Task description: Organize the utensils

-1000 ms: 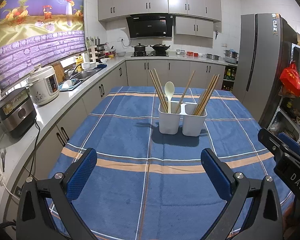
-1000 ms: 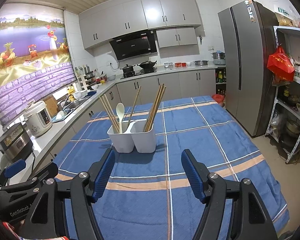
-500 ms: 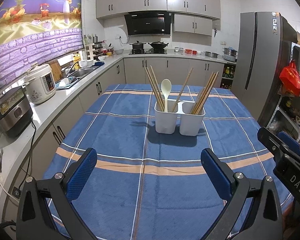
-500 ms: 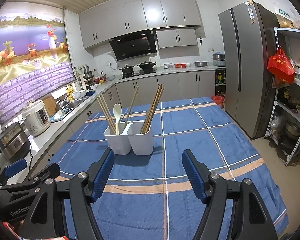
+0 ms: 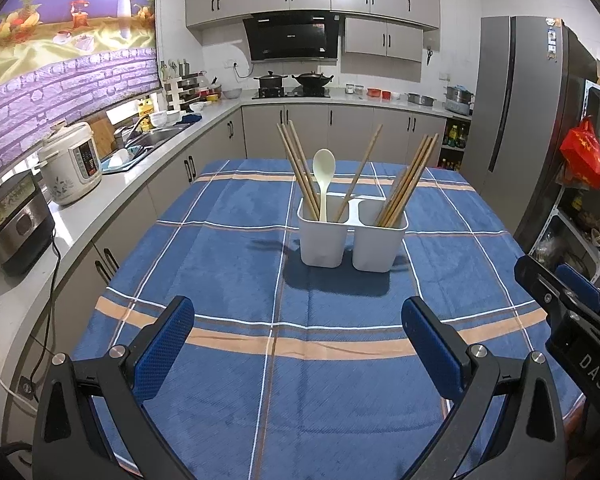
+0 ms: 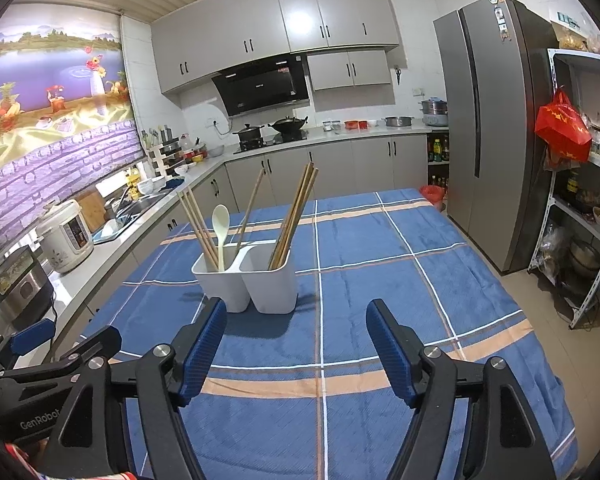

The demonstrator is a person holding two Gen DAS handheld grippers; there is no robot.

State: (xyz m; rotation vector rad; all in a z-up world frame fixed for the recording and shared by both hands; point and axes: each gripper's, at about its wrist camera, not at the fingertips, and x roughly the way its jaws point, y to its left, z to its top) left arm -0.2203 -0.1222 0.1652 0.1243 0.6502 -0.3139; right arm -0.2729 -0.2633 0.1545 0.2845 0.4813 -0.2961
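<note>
A white two-compartment utensil holder [image 5: 352, 240] [image 6: 246, 282] stands mid-table on the blue plaid cloth. Its left compartment holds wooden chopsticks [image 5: 298, 172] and a pale spoon [image 5: 323, 176] [image 6: 221, 228]. Its right compartment holds a bundle of chopsticks [image 5: 410, 182] [image 6: 294, 216]. My left gripper [image 5: 298, 344] is open and empty, above the cloth short of the holder. My right gripper [image 6: 296, 346] is open and empty, just before the holder. The right gripper also shows at the left wrist view's right edge [image 5: 568, 320].
The table [image 5: 228, 360] is covered by the blue cloth. A counter along the left carries a rice cooker [image 5: 70, 164], a black appliance [image 5: 14, 224] and a sink. A fridge [image 6: 488, 128] and a metal shelf [image 6: 580, 208] stand at the right.
Both grippers have drifted slightly towards the holder and to the right, so it sits a little lower and further left in view. Both stay open and empty.
</note>
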